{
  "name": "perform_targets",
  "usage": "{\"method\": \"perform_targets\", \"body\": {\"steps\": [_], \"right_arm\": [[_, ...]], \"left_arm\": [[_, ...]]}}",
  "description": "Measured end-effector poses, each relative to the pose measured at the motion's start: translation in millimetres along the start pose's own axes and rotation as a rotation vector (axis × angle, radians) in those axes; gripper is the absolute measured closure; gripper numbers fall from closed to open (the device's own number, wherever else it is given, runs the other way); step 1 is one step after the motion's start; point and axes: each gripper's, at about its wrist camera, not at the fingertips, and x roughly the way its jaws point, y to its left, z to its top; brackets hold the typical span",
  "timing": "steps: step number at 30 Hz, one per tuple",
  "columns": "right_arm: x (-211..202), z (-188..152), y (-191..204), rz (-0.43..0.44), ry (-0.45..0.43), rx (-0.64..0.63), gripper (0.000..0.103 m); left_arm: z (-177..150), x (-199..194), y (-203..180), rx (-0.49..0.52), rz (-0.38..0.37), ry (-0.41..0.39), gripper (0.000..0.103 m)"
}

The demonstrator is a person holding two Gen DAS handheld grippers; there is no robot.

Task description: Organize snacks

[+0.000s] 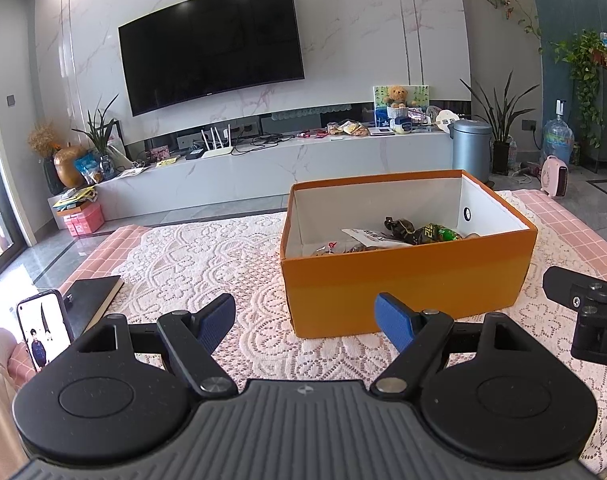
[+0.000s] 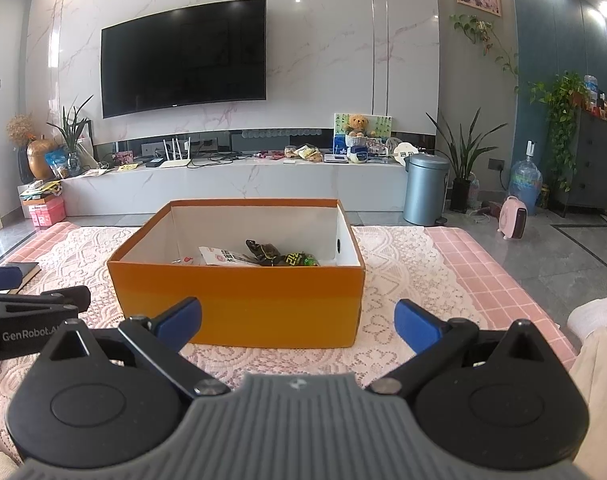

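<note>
An orange cardboard box [image 1: 403, 280] stands open on the lace cloth; it also shows in the right wrist view [image 2: 239, 300]. Several snack packets [image 1: 403, 234] lie inside it, among them a white packet and dark green ones [image 2: 263, 258]. My left gripper [image 1: 305, 324] is open and empty, just in front of the box's near left corner. My right gripper [image 2: 299, 324] is open and empty, in front of the box's near wall. Each gripper's body shows at the edge of the other's view.
A phone [image 1: 43, 332] on a stand and a dark notebook [image 1: 91, 300] sit at the table's left. The pink checked table [image 2: 483, 280] carries a white lace cloth [image 1: 207, 264]. A TV console with clutter and a grey bin [image 2: 425, 188] stand beyond.
</note>
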Motion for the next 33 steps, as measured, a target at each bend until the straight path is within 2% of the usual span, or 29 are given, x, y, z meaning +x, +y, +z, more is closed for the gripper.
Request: {"method": "perform_targets", "body": {"steps": [33], "right_arm": [[3.8,-3.4,-7.1,0.001,0.021,0.025,0.003]], "left_arm": [[1.0,-2.1,-1.3,-0.006,0.003,-0.003,0.01]]}}
